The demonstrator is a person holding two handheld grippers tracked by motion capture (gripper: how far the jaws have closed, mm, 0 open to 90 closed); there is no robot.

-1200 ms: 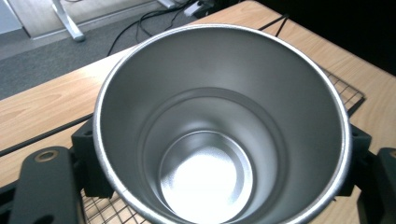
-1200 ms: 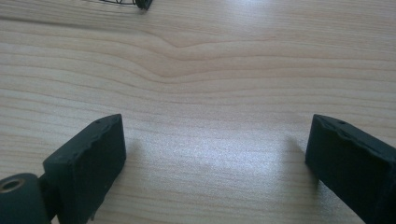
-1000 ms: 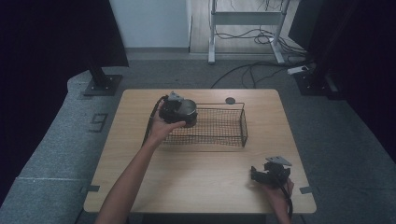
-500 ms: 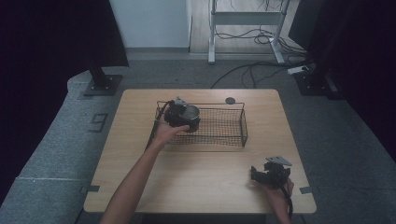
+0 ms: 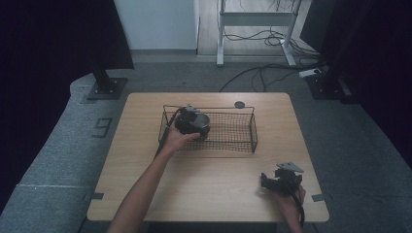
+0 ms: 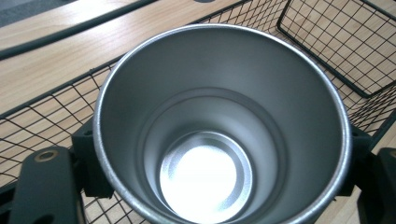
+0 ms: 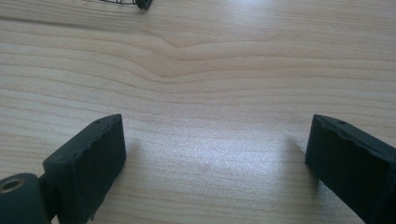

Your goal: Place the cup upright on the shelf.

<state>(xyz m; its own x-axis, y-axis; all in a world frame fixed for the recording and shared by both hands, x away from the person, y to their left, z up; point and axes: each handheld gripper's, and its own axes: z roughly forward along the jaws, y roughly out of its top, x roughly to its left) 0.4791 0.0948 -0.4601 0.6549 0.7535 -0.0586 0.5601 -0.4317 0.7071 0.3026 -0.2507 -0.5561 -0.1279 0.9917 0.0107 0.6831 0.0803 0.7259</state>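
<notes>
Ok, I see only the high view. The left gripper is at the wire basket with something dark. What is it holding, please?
Observer: A metal cup, clamped between the jaws of the left gripper; the left gripper view looks straight into its open mouth.
Operator: Is anything inside the cup?
Observer: No, it is empty; the shiny bottom shows bare.
Operator: And the right gripper, open or shut?
Observer: The right gripper is open; its jaws stand wide apart over bare wood of the table, holding nothing.
Operator: Is the cup over the basket?
Observer: Yes, the mesh of the wire basket shows around and below it.
</notes>
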